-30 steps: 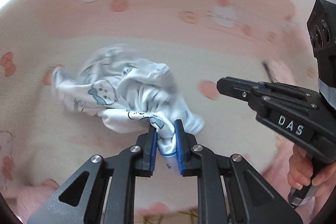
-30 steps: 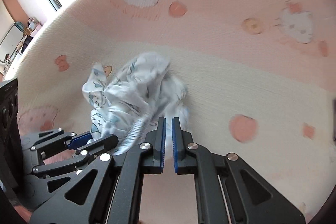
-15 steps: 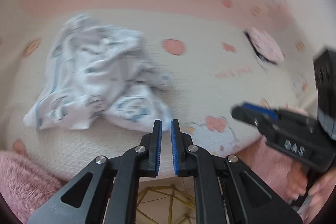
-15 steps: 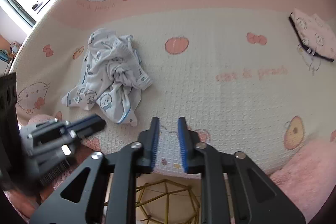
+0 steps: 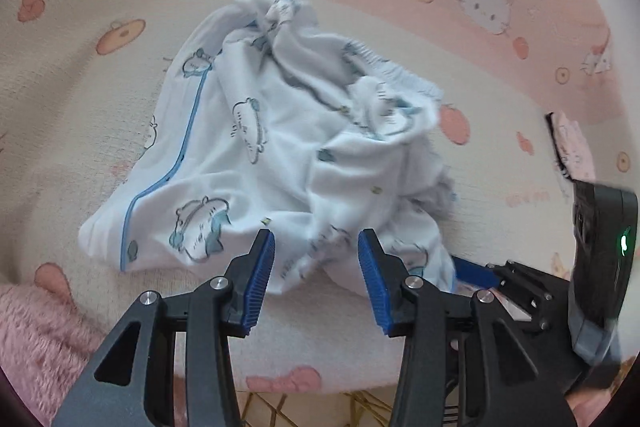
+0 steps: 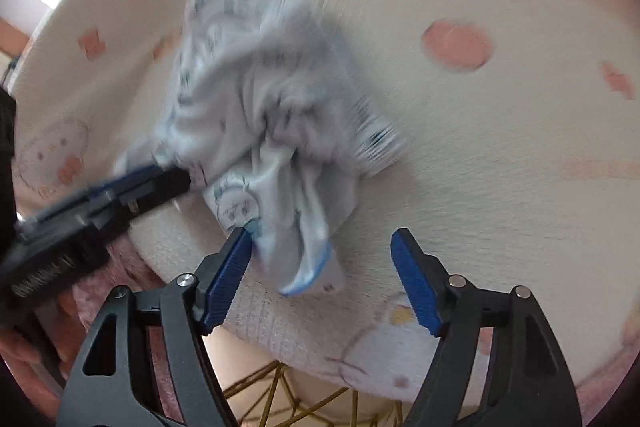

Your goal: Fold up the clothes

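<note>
Blanket (image 5: 100, 99): garment (image 5: 280, 147) before left gripper (image 5: 316, 267)

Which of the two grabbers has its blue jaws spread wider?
The right gripper: its jaws gape wide around the garment's dangling corner; the left gripper's gap is narrower.

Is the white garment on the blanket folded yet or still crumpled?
Crumpled. The garment lies in a bunched, twisted heap with loose wrinkles on the blanket, no flat folded edges.
</note>
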Demonstrator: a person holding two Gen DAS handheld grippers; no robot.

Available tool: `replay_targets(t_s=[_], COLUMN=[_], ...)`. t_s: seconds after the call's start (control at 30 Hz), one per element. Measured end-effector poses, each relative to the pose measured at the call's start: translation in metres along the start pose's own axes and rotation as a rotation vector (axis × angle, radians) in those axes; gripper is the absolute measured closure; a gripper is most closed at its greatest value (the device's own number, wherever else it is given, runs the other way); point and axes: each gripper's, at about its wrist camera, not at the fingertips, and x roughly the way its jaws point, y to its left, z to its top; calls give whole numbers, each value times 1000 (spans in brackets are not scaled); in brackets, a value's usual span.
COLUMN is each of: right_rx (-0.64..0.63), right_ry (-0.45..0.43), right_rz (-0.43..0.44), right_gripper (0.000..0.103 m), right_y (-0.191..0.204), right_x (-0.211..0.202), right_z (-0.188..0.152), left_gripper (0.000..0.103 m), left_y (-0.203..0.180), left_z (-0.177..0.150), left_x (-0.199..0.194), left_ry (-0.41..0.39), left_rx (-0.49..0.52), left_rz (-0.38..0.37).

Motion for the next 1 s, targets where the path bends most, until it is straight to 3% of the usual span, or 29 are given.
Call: replay_targets(t_s=[0.07, 0.17, 0.2, 0.23, 0.27, 0.5, 0.67, 0.77, 0.83, 0.93, 1.0], right_rx=[-44, -45, -61, -86, -90, -35, 97, 156, 132, 141, 153], right_ry=[-27, -29, -30, -29, -38, -152, -211, -236, -272, -343, -390], right_rz=[-59, -69, -77, -86, -110, -341, -486, -485, -438, -409, -400], right_gripper=[78, 92, 93, 94, 95, 96, 95, 90, 85, 78, 73], right_y=[9, 11, 10, 8, 6, -25, -66, -77, -76, -79, -81], right_x=[2, 1, -1, -4, -8, -66, -104, -115, -124, -143, -154], right_z=[1, 2, 1, -1, -2, -15, -27, -30, -32, -29, -25], left_gripper=[57, 58, 73, 98, 99, 99, 98, 92, 68, 64, 64], left_y=[2, -5, -11, -16, -25, -81, -109, -109, -99, -78, -71], left_z=[5, 4, 2, 1, -4, -38, -45, -41, -32, -19, -6], left_x=[13, 28, 27, 27, 26, 7, -16, -21, -24, -28, -31], left_ry=[22, 71, 68, 65, 75, 139, 149, 131, 116, 103, 53], left_rx=[35, 68, 79, 90, 106, 208, 265, 255, 225, 152, 121], left_rz=[13, -9, -21, -32, -49, -217, -322, -289, -279, -329, -313])
